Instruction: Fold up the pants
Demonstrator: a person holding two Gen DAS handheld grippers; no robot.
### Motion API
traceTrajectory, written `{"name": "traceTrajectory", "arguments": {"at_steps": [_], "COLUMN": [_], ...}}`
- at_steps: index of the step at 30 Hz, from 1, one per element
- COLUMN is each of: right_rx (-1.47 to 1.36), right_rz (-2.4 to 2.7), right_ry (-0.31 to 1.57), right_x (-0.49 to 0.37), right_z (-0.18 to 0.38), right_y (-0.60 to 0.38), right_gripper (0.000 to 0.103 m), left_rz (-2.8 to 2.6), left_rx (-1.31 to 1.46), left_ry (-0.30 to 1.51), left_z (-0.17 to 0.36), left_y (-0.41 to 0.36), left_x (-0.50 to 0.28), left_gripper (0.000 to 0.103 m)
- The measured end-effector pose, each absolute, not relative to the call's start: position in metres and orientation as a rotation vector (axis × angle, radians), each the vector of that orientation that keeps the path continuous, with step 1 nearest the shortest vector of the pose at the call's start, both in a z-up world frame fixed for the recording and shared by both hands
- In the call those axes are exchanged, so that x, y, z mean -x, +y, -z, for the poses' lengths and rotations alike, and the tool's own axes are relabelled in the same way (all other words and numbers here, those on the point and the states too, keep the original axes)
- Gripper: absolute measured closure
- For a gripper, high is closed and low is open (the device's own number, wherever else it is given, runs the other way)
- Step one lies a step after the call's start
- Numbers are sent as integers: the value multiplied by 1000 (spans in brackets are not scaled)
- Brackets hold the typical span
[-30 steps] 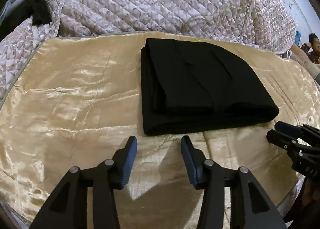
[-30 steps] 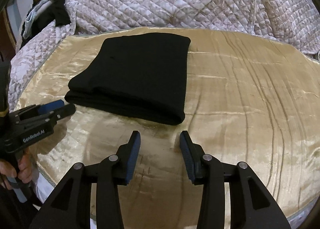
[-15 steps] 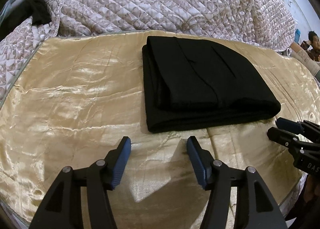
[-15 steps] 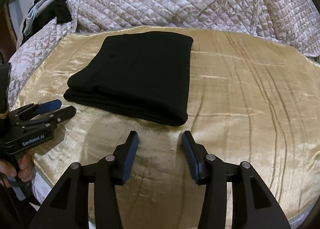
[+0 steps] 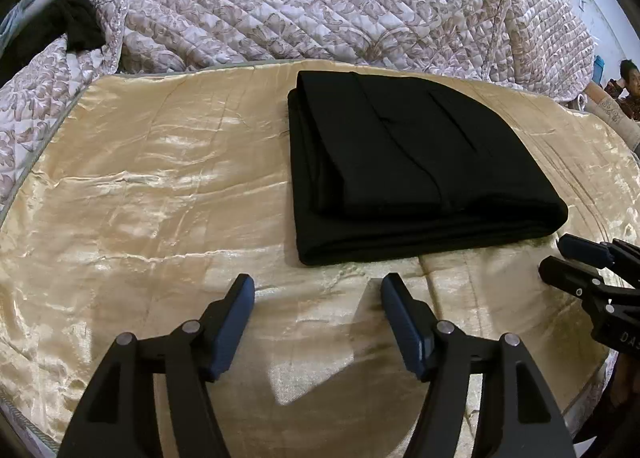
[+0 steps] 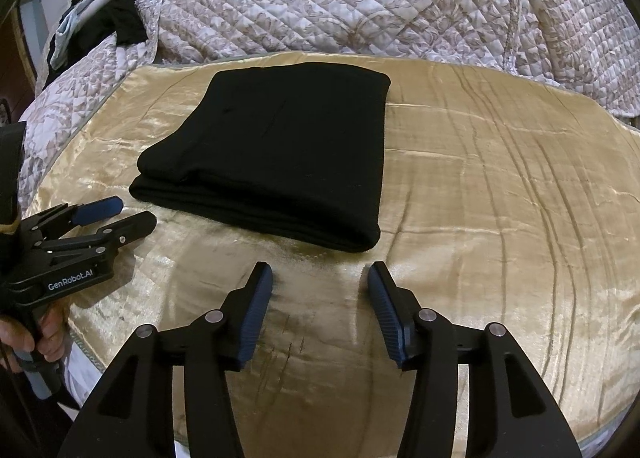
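Note:
The black pants [image 5: 404, 166] lie folded in a thick rectangle on a gold satin cloth [image 5: 152, 194]. They also show in the right wrist view [image 6: 280, 162]. My left gripper [image 5: 316, 290] is open and empty, just short of the pants' near edge. It shows from the side in the right wrist view [image 6: 124, 214]. My right gripper [image 6: 320, 278] is open and empty, close to the pants' near right corner. It shows at the right edge of the left wrist view [image 5: 560, 254].
A quilted floral bedspread [image 5: 320, 6] is heaped behind the gold cloth. Dark clothing [image 5: 80, 26] lies at the far left on the quilt. A person [image 5: 624, 90] sits at the far right. The bed's near edge runs below both grippers.
Both grippers have drawn back a little from the pants and opened wider. The pants have not moved.

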State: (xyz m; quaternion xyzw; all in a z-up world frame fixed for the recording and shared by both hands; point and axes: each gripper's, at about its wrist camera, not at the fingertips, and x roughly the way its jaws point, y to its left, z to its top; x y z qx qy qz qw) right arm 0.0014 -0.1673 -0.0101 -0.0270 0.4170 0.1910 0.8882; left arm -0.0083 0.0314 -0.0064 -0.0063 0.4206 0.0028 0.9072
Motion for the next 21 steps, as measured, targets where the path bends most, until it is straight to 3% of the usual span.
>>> {"name": "traceTrajectory", "arguments": {"at_steps": [21], "right_rx": [66], "right_rz": [-398], "right_ry": [863], "right_x": [-2], "right_z": [10], "right_y": [-167], "right_gripper": [51], "left_rz": [-5], "left_rx": [12], "left_ry": [873], "left_z": [8], "left_y": [32], "left_x": [7], "left_gripper": [33]}}
